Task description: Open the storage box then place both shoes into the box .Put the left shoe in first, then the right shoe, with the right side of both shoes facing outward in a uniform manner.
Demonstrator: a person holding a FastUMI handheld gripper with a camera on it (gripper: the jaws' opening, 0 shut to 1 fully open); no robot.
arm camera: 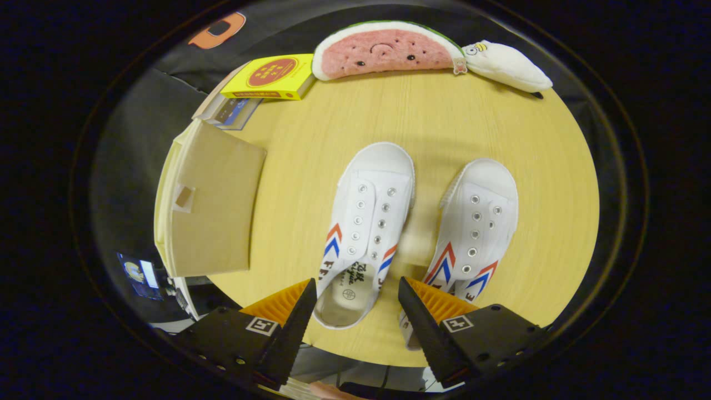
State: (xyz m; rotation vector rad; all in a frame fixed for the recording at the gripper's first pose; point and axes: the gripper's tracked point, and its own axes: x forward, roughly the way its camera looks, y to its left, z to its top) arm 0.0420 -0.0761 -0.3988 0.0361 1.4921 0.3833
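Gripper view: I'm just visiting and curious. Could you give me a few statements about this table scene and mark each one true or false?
1. Two white shoes stand side by side on the table, the left shoe and the right shoe. True.
2. The gripper is clamped on a shoe. False: its fingers are spread open, with the heel of the left shoe between them, and they press on nothing.
3. The storage box stands beside the left shoe with its brown lid down. True.
4. A watermelon plush lies inside the box. False: it lies at the table's far edge, beyond the shoes.
5. The yellow box sits between the two shoes. False: it sits beyond the storage box, next to the plush.
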